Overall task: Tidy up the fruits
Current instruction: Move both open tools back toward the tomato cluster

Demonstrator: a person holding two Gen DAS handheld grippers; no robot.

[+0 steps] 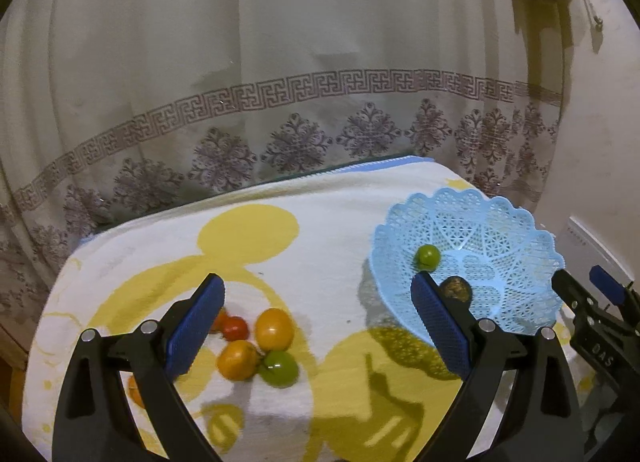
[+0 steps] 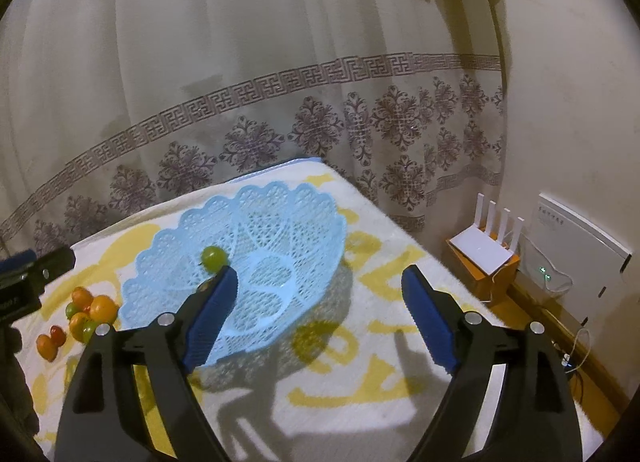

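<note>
A: Where are the grippers?
B: The left gripper [image 1: 316,326] hangs above the towel [image 1: 320,230], jaws spread wide and empty, over the loose fruits [image 1: 256,346]. The right gripper [image 2: 320,314] hovers by the blue basket [image 2: 296,202], jaws likewise spread, holding nothing.
A: And the basket?
B: One green fruit [image 2: 214,258] lies inside.
A: Any writing?
B: "DAS" on the right gripper's body, seen from the left wrist.

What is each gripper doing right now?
Left gripper: open, holding nothing.
Right gripper: open, holding nothing.
</note>
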